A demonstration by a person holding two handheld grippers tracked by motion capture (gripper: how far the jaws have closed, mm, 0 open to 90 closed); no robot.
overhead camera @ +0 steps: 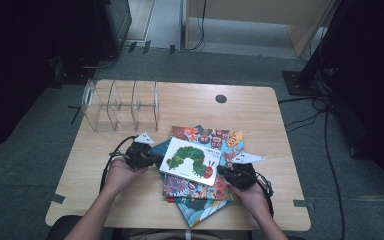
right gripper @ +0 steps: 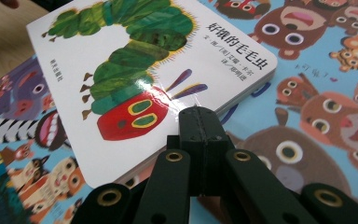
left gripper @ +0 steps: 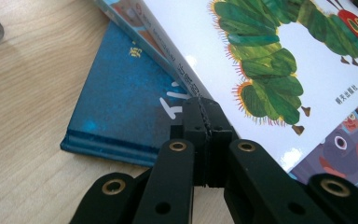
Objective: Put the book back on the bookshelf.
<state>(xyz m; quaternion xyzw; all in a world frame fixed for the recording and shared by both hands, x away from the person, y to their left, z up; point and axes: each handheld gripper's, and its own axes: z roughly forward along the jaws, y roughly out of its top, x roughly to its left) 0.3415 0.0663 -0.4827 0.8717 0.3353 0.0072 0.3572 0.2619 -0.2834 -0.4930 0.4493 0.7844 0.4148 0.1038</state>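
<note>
- The white board book with a green caterpillar (overhead camera: 190, 161) lies on top of a pile of colourful picture books (overhead camera: 200, 187) on my wooden worktop (overhead camera: 260, 120).
- My left tool (left gripper: 200, 109) is closed, empty, touching its left edge.
- My right tool (right gripper: 199, 119) is closed, empty, at its right edge.

Light wooden table with rounded corners (overhead camera: 260, 107), carrying an organizer and a pile of books

A clear acrylic organizer with three compartments (overhead camera: 120, 105) stands near the far left corner, and a small dark round grommet (overhead camera: 221, 98) sits in the top toward the far edge. A dark blue hardcover book (left gripper: 121, 100) lies flat on the wood at the left of the overlapping pile of picture books (which fills the near middle).
</note>
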